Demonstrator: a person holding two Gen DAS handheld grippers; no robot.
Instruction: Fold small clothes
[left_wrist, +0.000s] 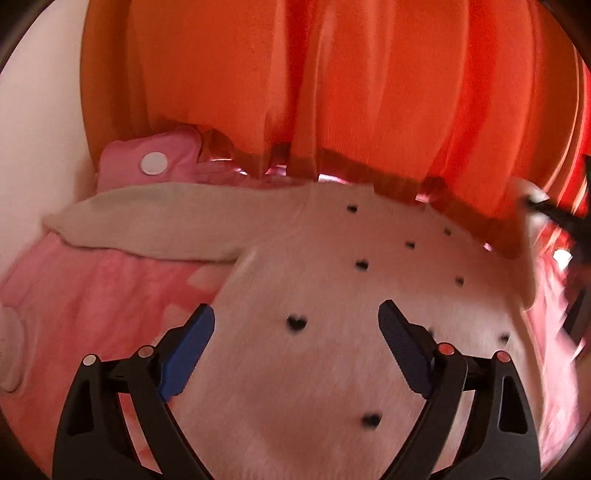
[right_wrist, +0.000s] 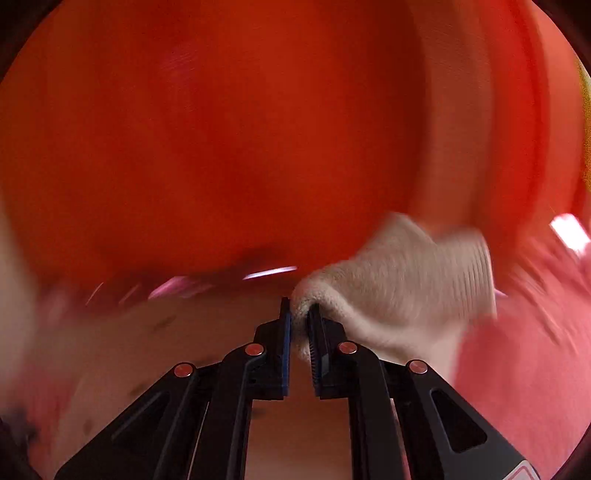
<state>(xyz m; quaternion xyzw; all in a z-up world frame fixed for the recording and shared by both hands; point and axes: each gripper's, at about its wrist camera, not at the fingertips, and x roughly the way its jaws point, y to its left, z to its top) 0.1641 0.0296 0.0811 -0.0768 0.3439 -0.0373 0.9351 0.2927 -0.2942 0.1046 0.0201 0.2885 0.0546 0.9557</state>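
Observation:
A cream knitted sweater (left_wrist: 332, 369) dotted with small black hearts lies spread on a pink blanket (left_wrist: 92, 295). One sleeve (left_wrist: 166, 221) stretches out to the left. My left gripper (left_wrist: 295, 308) hovers over the sweater's body, its blue pads wide apart with nothing between them. In the right wrist view, my right gripper (right_wrist: 299, 306) is shut on a fold of the sweater's other sleeve, whose ribbed cuff (right_wrist: 424, 273) hangs off to the right. That view is heavily blurred. A dark shape with pale cloth at the right edge of the left wrist view (left_wrist: 554, 218) looks like that gripper.
An orange curtain (left_wrist: 332, 92) hangs close behind the bed and fills the upper half of both views. A pink cushion with a white disc (left_wrist: 155, 162) lies at the back left. A pale wall (left_wrist: 37, 129) stands at the left.

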